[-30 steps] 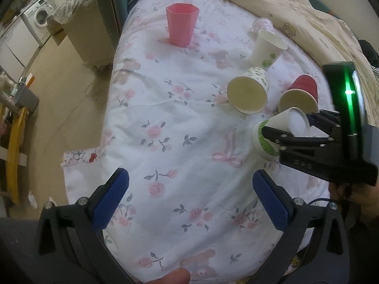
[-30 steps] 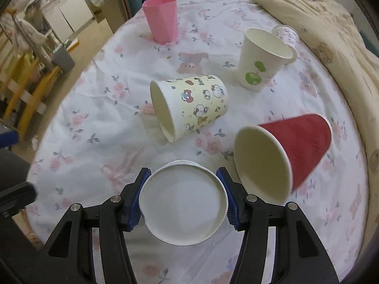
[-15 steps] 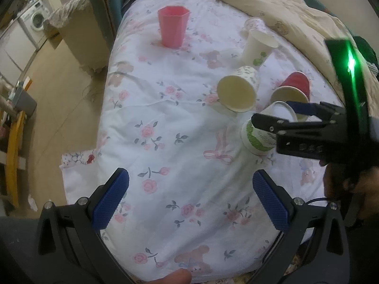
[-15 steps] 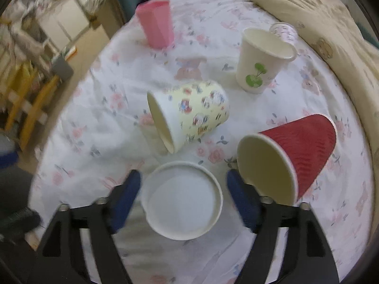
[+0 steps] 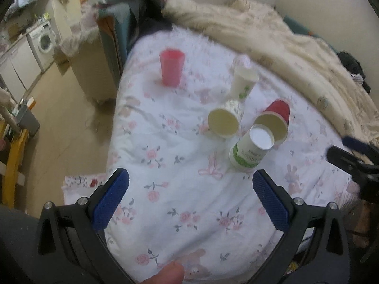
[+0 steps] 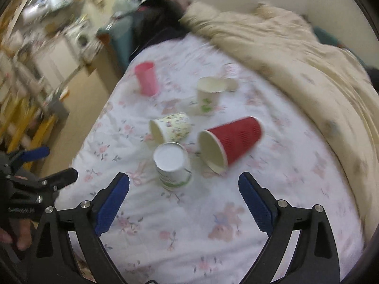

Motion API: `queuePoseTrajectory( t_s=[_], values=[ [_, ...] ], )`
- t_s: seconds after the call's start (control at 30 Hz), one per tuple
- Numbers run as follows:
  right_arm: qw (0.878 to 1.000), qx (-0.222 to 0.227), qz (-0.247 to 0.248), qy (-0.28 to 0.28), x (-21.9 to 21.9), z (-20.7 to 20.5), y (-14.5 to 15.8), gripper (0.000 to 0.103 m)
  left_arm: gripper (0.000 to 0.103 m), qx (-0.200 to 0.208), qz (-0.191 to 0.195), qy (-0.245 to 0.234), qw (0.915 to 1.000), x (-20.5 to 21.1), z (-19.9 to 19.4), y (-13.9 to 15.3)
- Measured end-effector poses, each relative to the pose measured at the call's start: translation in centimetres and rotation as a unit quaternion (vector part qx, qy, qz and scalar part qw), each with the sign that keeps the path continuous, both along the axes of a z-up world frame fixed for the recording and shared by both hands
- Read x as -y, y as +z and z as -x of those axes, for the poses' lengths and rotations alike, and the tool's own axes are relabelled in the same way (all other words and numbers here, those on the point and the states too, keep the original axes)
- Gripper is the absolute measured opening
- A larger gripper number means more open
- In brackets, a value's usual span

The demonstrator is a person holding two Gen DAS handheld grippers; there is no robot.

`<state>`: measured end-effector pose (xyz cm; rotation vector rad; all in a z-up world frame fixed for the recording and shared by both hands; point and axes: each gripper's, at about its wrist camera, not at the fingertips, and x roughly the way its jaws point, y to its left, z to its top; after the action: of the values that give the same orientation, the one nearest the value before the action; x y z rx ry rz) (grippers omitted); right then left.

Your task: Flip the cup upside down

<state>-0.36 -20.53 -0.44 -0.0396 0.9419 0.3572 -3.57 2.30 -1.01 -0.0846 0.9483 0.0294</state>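
Note:
A white paper cup with green print (image 5: 248, 150) (image 6: 173, 166) stands upside down on the floral bed sheet (image 5: 170, 156), its white base up. My right gripper (image 6: 183, 203) is open and empty, drawn back from the cup toward the bed's near edge; it shows at the right edge of the left wrist view (image 5: 353, 153). My left gripper (image 5: 189, 200) is open and empty, held over the near part of the sheet; it shows at the left of the right wrist view (image 6: 45, 165).
A red cup (image 6: 233, 140) and a patterned cup (image 6: 171, 127) lie on their sides just behind the upturned cup. A white-green cup (image 6: 208, 94) and a pink cup (image 6: 146, 78) stand upright farther back. A beige blanket (image 6: 296, 54) covers the right side.
My right gripper opened, let go of the white-green cup and pulled back. The cup now stands alone, upside down. Both cameras rose and drew away.

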Motion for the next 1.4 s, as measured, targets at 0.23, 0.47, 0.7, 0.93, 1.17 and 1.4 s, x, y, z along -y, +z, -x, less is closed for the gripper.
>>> queuePoseTrajectory(
  t_s=[0.23,0.47,0.7,0.93,1.17,1.4],
  values=[
    [0.996,0.056,-0.007,-0.075,2.3,3.8,-0.2,0.096,0.103,0.052,0.006,0.003,0.9986,0.7,2.5,1.3],
    [0.994,0.076,0.001,-0.074,1.3,5.8,-1.8,0.096,0.103,0.069,-0.001,0.008,0.9976,1.2,3.1,1.1],
    [0.994,0.086,0.004,-0.060,0.4,5.9,-2.0,0.096,0.103,0.056,0.004,0.006,0.9984,1.7,2.6,0.2],
    [0.994,0.079,-0.002,-0.074,1.0,5.6,-2.2,0.096,0.103,0.048,0.011,0.006,0.9988,2.0,2.4,-0.3],
    [0.994,0.076,-0.008,-0.080,1.2,5.4,-2.2,0.096,0.103,0.047,0.010,0.005,0.9988,2.0,2.3,-0.3],
    [0.994,0.076,-0.008,-0.081,1.3,5.5,-2.1,0.096,0.103,0.047,0.009,0.008,0.9988,2.1,2.3,-0.5]
  ],
)
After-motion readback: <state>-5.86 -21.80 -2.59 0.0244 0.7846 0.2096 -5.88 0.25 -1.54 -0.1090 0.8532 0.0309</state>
